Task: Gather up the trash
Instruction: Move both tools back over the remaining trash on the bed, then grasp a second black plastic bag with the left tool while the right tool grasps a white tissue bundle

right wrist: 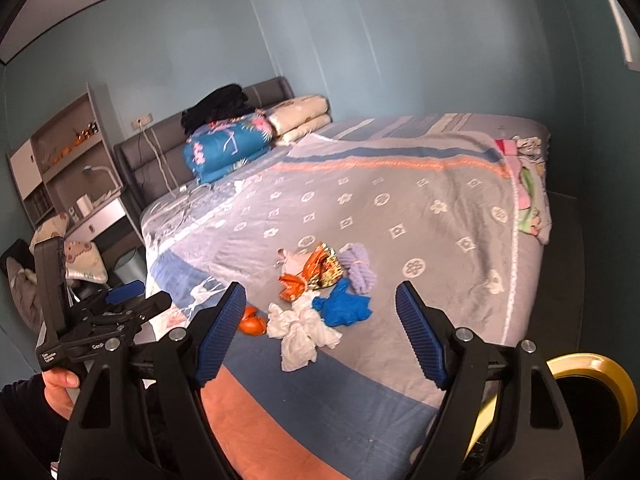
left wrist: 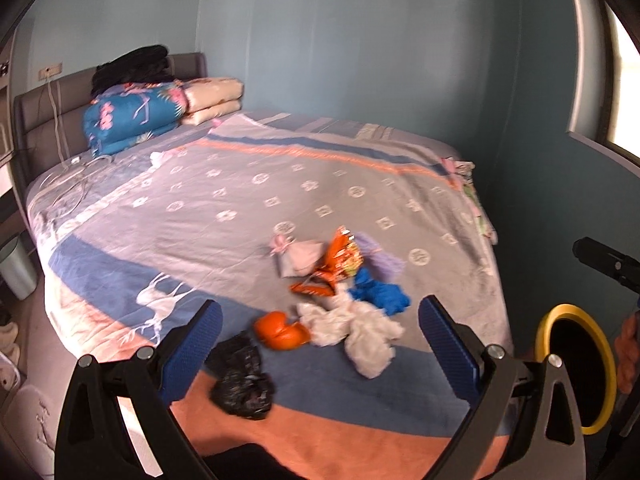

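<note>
A pile of trash lies on the bed (left wrist: 240, 208) near its foot: a black plastic bag (left wrist: 242, 380), an orange peel (left wrist: 280, 330), crumpled white tissue (left wrist: 356, 332), a blue glove (left wrist: 380, 292), an orange snack wrapper (left wrist: 334, 264), a pink pouch (left wrist: 298, 256) and a purple wad (left wrist: 380, 258). My left gripper (left wrist: 320, 344) is open and empty, held above the pile's near side. My right gripper (right wrist: 320, 332) is open and empty, with the tissue (right wrist: 300, 332), glove (right wrist: 344, 306) and wrapper (right wrist: 312, 272) between its fingers in view. A yellow-rimmed bin (left wrist: 576, 368) stands at the right.
Folded quilts (left wrist: 136, 116) and black clothes (left wrist: 132, 66) lie at the headboard. A cable (left wrist: 76, 184) trails on the bed. A small white bin (left wrist: 16, 268) stands left of the bed. Shelves and a desk (right wrist: 68, 168) stand at the far left. The yellow-rimmed bin (right wrist: 596, 396) sits below right.
</note>
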`<action>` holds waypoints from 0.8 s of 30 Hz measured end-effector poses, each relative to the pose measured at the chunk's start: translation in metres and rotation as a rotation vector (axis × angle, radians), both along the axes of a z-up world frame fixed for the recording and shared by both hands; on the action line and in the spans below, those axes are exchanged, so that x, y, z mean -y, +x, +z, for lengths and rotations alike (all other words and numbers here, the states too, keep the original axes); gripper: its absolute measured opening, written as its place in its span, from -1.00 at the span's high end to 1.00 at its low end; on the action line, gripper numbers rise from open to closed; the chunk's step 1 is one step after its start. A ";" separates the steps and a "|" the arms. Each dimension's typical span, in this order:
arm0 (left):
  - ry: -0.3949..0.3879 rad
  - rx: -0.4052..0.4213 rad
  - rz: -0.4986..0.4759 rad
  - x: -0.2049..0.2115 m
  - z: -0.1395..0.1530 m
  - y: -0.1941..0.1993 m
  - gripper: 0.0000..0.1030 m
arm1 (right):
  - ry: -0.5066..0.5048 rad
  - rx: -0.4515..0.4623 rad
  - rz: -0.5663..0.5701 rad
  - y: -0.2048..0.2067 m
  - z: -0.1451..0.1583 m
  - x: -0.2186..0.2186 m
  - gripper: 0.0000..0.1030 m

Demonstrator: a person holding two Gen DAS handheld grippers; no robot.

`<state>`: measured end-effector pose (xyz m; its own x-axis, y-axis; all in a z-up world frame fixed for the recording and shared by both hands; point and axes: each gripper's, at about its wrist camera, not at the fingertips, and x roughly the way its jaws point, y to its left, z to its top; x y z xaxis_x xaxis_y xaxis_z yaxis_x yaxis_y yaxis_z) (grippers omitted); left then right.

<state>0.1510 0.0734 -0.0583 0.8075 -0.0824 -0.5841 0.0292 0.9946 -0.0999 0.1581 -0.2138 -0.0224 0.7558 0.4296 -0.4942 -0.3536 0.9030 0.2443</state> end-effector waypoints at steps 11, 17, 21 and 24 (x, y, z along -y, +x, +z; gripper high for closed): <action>-0.015 -0.103 0.091 -0.051 -0.045 0.008 -0.84 | -0.046 -0.070 0.062 0.038 -0.034 -0.053 -0.44; -0.033 -0.158 0.115 -0.067 -0.068 0.014 -0.84 | -0.081 -0.140 0.073 0.065 -0.062 -0.081 -0.44; -0.040 -0.194 0.122 -0.074 -0.083 0.020 -0.84 | -0.113 -0.184 0.081 0.080 -0.082 -0.096 -0.44; -0.057 -0.223 0.125 -0.077 -0.093 0.025 -0.84 | -0.145 -0.224 0.082 0.093 -0.099 -0.107 -0.44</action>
<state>0.1756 0.1505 -0.1517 0.6656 -0.0275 -0.7458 -0.1230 0.9816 -0.1460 0.2516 -0.1065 -0.1217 0.5864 0.3979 -0.7056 -0.3790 0.9046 0.1951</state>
